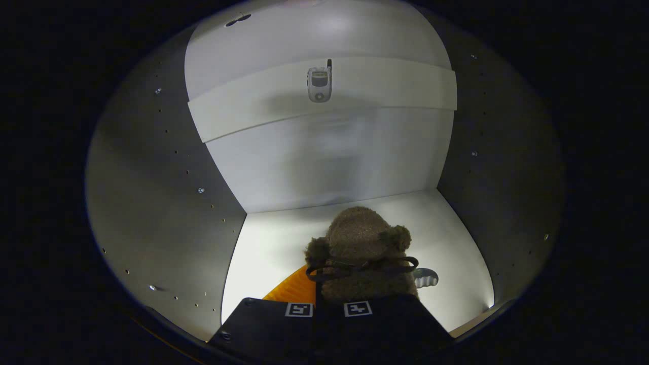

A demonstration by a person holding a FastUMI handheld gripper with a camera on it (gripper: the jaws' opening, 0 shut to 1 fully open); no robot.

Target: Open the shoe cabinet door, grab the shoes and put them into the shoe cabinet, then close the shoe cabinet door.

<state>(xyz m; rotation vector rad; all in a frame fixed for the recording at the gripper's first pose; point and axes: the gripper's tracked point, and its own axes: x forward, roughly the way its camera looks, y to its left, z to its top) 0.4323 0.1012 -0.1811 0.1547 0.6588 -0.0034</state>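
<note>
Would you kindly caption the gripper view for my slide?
Gripper jaws closed on a fuzzy brown slipper, holding it inside the white shoe cabinet.

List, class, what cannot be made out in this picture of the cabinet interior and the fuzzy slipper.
- Fuzzy slipper, gripper view: its rear half is hidden behind the gripper body.
- Jaws: whether both press on the slipper cannot be told; the grip point is covered.
- Orange piece beside the slipper: mostly hidden by the gripper.
- Small device on the back panel: too small to identify.
</note>
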